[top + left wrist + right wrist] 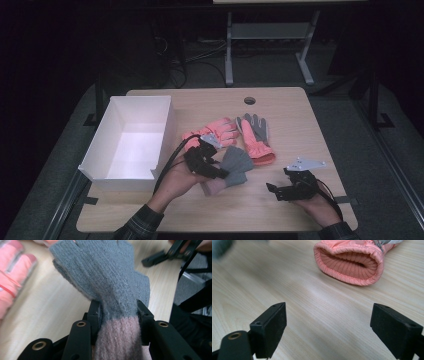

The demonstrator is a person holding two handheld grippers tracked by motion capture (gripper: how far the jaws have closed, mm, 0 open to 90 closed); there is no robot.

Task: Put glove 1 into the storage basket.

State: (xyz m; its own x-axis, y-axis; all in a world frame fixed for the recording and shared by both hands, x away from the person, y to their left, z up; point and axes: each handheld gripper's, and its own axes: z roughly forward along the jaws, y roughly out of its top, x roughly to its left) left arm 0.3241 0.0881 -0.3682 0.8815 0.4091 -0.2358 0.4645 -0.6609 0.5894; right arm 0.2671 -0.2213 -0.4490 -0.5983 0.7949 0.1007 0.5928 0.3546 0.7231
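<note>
High view: left claw (223,175) pinches the grey knit glove (236,165) at its pink cuff, finger end pointing away from the claw, long axis in line with it. Two coral gloves (216,131) lie just beyond; white box (102,145) behind it. Right claw (278,191) wide open, empty, over bare bench (290,120).

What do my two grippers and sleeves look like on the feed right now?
Both grippers are black, with blocky flat jaws and brass-ringed holes in the links. The left gripper trails a black cable. The right gripper carries a grey three-cornered plate on top. Both sleeves are dark plaid.
</note>
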